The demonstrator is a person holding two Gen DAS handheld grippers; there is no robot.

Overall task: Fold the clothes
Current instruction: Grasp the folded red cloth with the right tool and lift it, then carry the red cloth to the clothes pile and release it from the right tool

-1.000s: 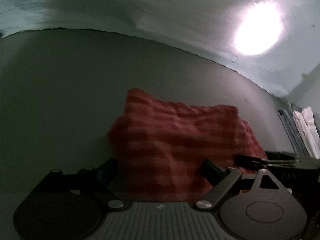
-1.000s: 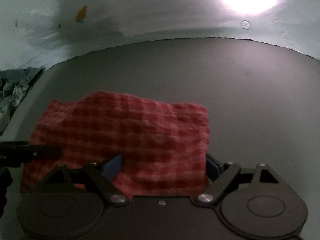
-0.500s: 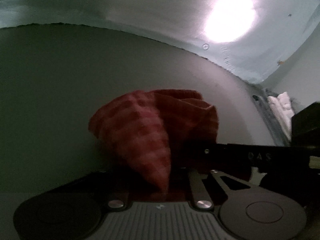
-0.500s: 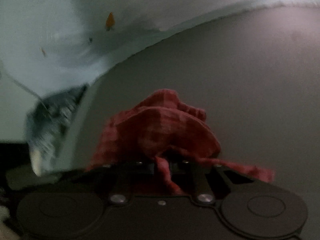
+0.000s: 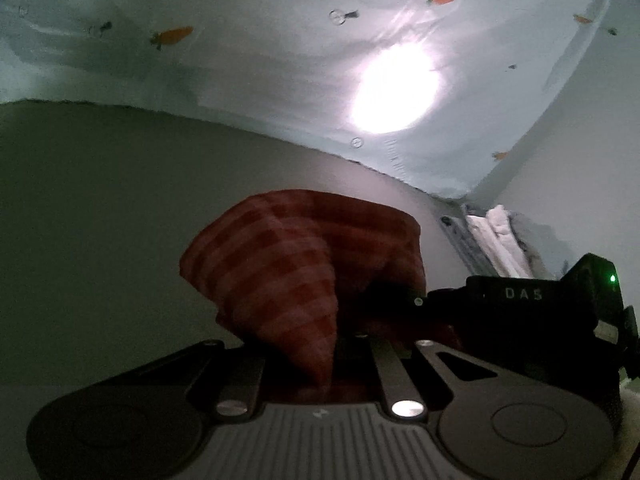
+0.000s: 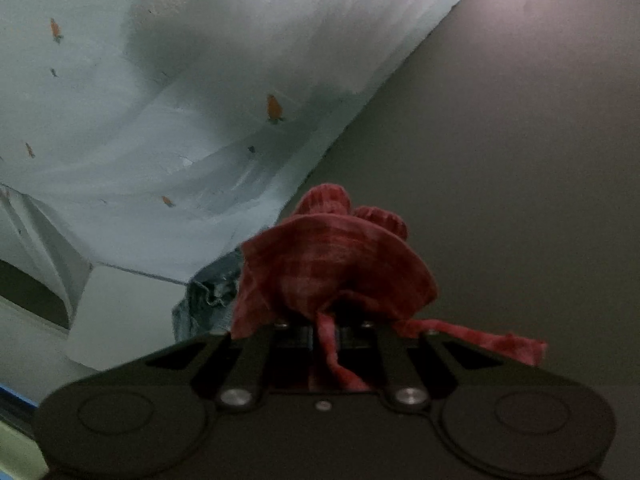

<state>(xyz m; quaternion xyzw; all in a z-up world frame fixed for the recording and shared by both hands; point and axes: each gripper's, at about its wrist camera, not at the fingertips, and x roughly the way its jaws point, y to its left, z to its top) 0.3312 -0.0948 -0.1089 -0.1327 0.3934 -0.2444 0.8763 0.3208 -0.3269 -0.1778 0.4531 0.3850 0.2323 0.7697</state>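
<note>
Presently, in the left wrist view, the left gripper (image 5: 344, 354) has its jaws drawn together, pinching a fold of the red-and-pink checked cloth (image 5: 296, 264). The cloth rises ahead of the jaws as a bunched cone, its narrow end caught between them and its wider body ballooning forward and to both sides. Beneath and beyond it lies the flat grey work surface (image 5: 100, 220). To the right of the jaws, touching the cloth's right flank, sits the black body of the right gripper (image 5: 404, 300), lettered "DAS", with a green indicator light (image 5: 612, 278) lit. Farther ahead on the right is a stack of white and grey folded fabric (image 5: 496, 240). Behind the surface hangs a pale blue sheet printed with orange carrots (image 5: 240, 60), carrying a bright glare patch.

Next, in the right wrist view, the right gripper (image 6: 326, 334) likewise has its jaws pressed together on the checked cloth (image 6: 332, 264). A thin strip of the cloth runs back between the jaws toward the camera; a second tail trails out to the right of them. The main bulk is gathered in a mound directly ahead of the jaws, over the grey work surface (image 6: 520, 160). Left of the jaws, just behind the cloth, crumpled blue-grey fabric (image 6: 204, 300) shows. The pale blue carrot sheet (image 6: 160, 120) fills the upper left.
</note>
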